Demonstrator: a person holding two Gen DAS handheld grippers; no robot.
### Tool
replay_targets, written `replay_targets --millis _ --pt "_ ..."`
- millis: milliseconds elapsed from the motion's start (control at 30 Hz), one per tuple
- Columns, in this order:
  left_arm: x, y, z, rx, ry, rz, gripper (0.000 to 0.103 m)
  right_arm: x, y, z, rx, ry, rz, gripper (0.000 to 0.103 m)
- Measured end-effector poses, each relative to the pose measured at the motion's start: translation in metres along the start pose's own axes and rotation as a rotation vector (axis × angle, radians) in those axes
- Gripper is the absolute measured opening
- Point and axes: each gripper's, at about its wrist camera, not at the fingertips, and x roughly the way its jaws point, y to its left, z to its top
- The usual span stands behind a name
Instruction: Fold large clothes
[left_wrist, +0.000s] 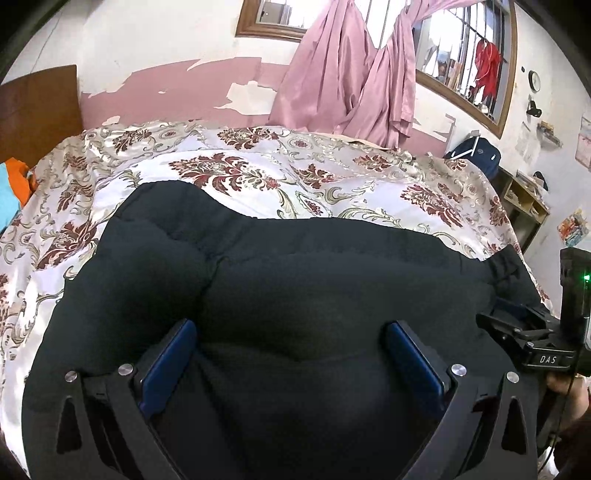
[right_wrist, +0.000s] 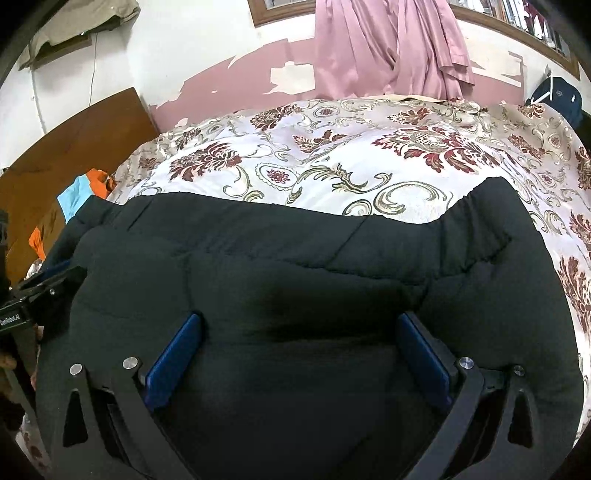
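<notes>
Both tools, left tool and right tool, stand released with jaws wide above the black padded jacket, which lies folded along the bed's near edge.

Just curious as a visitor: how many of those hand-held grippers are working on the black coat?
2. The left hand-held gripper hovers open over the black coat; the right hand-held gripper, also open, is beside it.
</notes>
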Motion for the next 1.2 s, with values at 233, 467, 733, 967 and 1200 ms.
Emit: replay_targets --millis 233,467,733,967,1200 --pt "0.009 0.000 0.001 -0.001 -0.003 0.000 0.103 0.003 0.000 0.001 0.010 -0.002 -0.001 0.102" --pt "-0.003 0.008 0.002 -0.009 0.003 -0.045 0.103 -0.003 -0.003 0.001 0.025 -0.023 0.025 0.102" --pt "-0.055 0.048 0.000 0.016 -0.068 0.052 0.103 -0.052 -0.040 -0.011 0.129 -0.166 -0.046 0.102" --pt "-0.057 0.094 -0.008 -0.019 0.023 0.098 0.103 -0.082 -0.066 -0.009 0.035 -0.169 -0.193 0.102" --pt "-0.025 0.140 -0.027 -0.302 0.194 -0.152 0.103 -0.083 -0.116 -0.026 0.015 -0.077 -0.291 0.102"
